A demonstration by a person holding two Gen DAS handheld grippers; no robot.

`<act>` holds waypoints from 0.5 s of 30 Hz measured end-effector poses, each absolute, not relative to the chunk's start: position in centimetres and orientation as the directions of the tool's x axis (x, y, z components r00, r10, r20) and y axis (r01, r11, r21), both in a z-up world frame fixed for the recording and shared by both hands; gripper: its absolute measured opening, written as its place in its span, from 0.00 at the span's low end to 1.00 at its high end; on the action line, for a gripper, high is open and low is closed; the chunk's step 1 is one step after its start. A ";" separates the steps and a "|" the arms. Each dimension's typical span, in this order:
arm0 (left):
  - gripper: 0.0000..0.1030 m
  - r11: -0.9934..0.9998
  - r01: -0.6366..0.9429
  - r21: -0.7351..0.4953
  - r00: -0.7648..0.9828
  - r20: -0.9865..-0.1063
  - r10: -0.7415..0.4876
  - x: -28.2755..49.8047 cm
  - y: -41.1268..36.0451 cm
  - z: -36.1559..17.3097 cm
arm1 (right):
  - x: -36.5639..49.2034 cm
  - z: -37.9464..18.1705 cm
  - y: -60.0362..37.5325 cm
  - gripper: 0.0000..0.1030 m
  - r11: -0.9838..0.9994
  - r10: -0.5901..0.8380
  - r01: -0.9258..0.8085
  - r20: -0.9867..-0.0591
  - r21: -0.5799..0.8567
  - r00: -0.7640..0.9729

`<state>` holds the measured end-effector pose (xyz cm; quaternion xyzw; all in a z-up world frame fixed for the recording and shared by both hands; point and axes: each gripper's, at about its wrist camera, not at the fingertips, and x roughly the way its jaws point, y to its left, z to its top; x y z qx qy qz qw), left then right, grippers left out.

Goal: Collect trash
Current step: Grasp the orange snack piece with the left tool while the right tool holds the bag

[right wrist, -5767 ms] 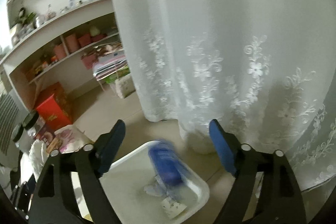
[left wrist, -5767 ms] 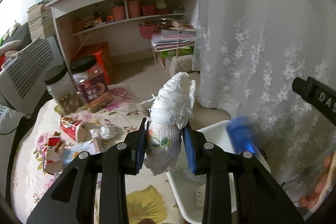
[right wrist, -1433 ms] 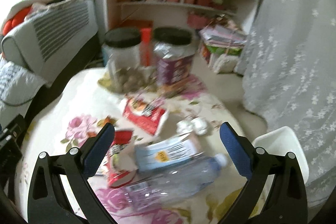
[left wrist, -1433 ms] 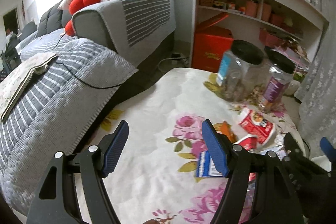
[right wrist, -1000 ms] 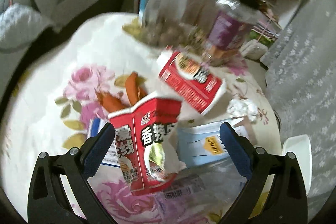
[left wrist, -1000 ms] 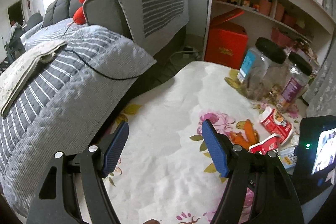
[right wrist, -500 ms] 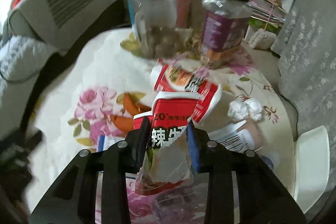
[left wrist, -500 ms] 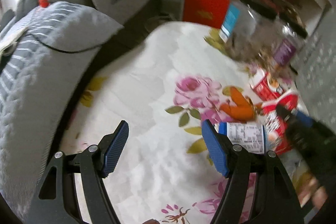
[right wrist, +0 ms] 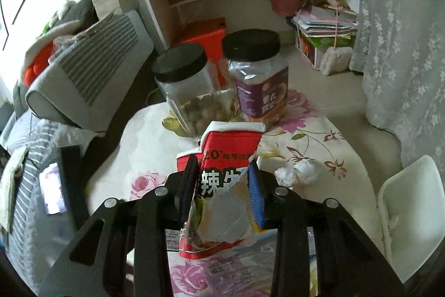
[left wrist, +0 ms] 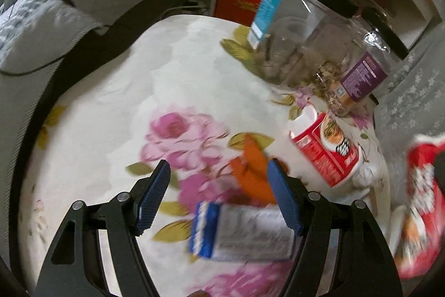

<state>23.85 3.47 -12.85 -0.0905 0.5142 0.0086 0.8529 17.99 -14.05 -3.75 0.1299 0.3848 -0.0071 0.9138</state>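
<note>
Red torn carton (right wrist: pixel 222 185) sits clamped between the right hand-held gripper (right wrist: pixel 222 187) pads; left hand-held gripper (left wrist: pixel 218 196) gapes empty

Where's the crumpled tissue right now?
In the right wrist view, the crumpled tissue lies on the floral tablecloth, right of the right claw, left of the white bin.

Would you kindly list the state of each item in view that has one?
Right hand-held gripper: shut on red snack bag.
Red snack bag: torn open, held.
Left hand-held gripper: open, empty.
Two jars: upright, lids on.
White bin: open-topped.
Tissue: crumpled.
</note>
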 end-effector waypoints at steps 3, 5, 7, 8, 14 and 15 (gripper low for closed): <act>0.69 0.985 -0.106 -0.135 0.452 -0.889 -0.073 25.6 2.0 -13.7 | 18.0 -3.6 -14.9 0.33 0.959 0.096 0.123 -0.705 0.254 0.703; 0.69 0.992 -0.081 -0.095 0.425 -0.904 -0.052 26.9 0.8 -14.5 | 18.1 -3.6 -15.2 0.33 0.955 0.104 0.127 -0.704 0.267 0.702; 0.68 0.998 -0.059 -0.032 0.388 -0.922 -0.007 27.8 -0.5 -15.7 | 18.2 -3.8 -15.6 0.33 0.955 0.100 0.132 -0.706 0.267 0.701; 0.68 0.999 -0.051 -0.004 0.376 -0.926 0.015 28.1 -0.9 -16.3 | 18.2 -3.8 -15.6 0.33 0.955 0.097 0.135 -0.708 0.264 0.700; 0.16 0.999 -0.010 -0.039 0.381 -0.924 -0.032 28.0 -0.7 -16.9 | 18.2 -4.3 -16.1 0.33 0.950 0.102 0.147 -0.719 0.275 0.688; 0.15 0.998 -0.015 -0.061 0.379 -0.924 -0.051 28.0 -0.3 -16.8 | 18.2 -4.3 -16.2 0.33 0.950 0.103 0.146 -0.719 0.276 0.687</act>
